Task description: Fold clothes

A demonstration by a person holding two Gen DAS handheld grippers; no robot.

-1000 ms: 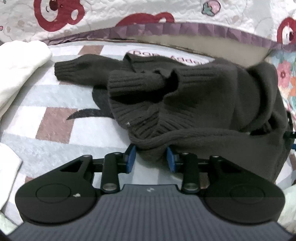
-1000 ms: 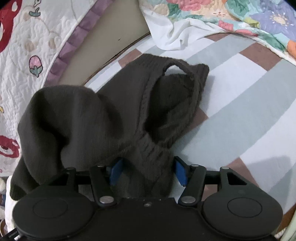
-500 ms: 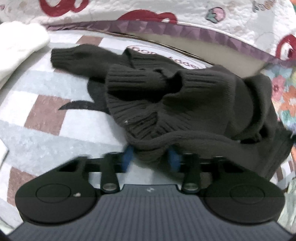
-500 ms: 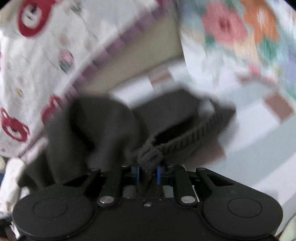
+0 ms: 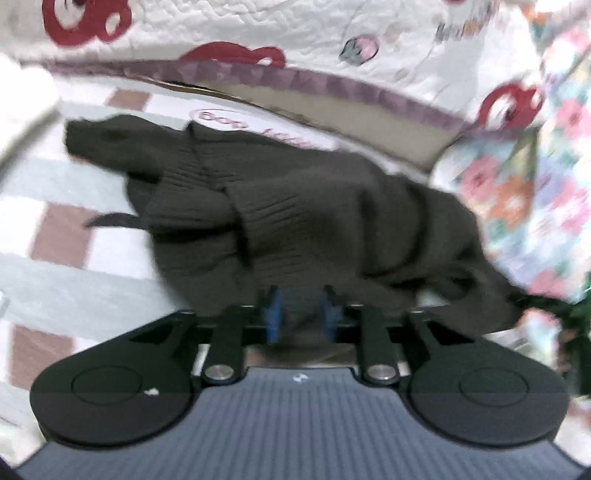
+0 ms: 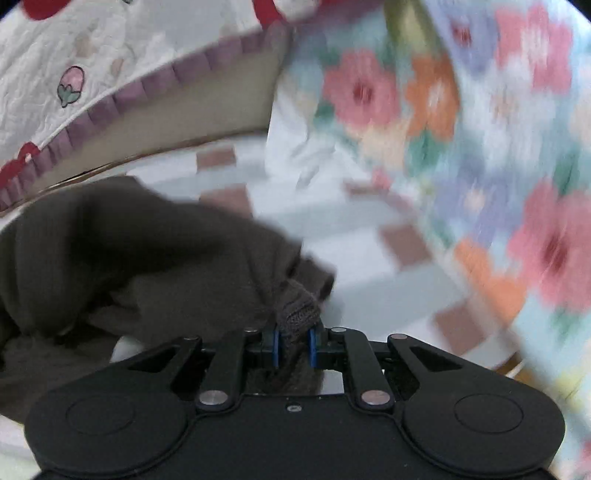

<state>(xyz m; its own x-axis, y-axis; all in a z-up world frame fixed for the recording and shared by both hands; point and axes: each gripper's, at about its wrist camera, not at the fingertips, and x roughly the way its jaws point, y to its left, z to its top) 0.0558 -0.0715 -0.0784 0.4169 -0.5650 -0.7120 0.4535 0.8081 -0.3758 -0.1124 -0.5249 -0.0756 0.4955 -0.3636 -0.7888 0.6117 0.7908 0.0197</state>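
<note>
A checked mat in white, grey and brown carries everything; along its far edge hangs a white quilt with red bears and a purple frill; at its right edge lies a flowered blanket over white cloth. A dark knitted sweater lies bunched across the middle of the mat, one sleeve stretched toward the far left corner; both views are blurred. The left gripper has its blue pads narrowed on the sweater's near edge, knit filling the gap; the right gripper is pinched tight on a ribbed fold at the sweater's right end.
</note>
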